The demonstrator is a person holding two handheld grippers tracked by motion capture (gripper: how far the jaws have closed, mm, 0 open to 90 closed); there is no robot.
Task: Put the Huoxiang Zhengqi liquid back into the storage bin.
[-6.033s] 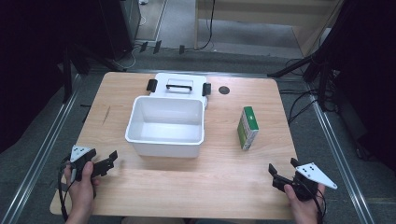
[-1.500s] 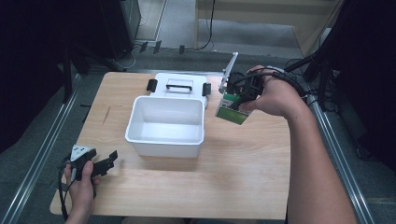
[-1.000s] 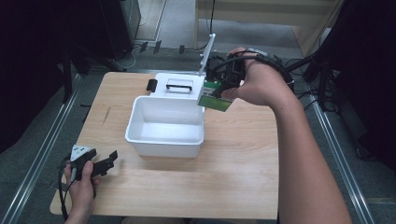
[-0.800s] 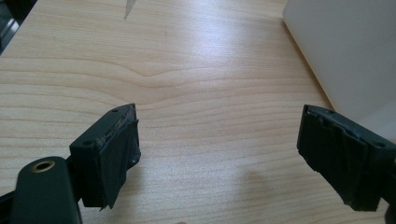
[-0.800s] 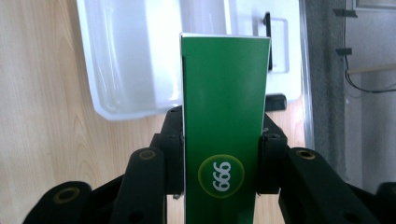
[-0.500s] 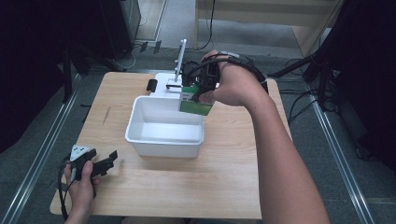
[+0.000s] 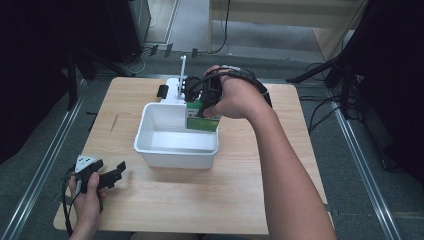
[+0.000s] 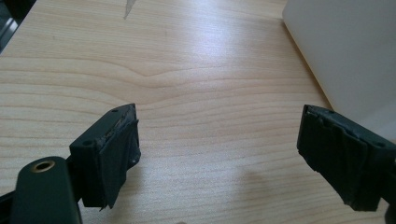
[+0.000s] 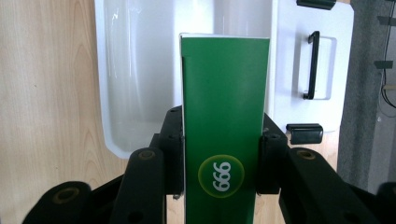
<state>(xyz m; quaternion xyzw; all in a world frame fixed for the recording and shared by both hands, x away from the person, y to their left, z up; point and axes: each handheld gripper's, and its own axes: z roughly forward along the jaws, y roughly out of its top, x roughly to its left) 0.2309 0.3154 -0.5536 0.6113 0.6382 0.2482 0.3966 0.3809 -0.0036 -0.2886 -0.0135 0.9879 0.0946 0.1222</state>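
Green carton (image 9: 224, 140) is pinched by its narrow sides in the right hand-held gripper (image 9: 219, 154), poised over the white bin (image 7: 150, 145), apparently for lowering inside. Left hand-held gripper (image 8: 224, 154) rests spread on the tabletop (image 8: 187, 70), idle.

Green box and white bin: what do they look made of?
Green box: probably printed cardboard, with flat faces, crisp folded edges and a slight sheen. White bin: probably moulded plastic, glossy, with rounded corners and soft highlights on its walls.
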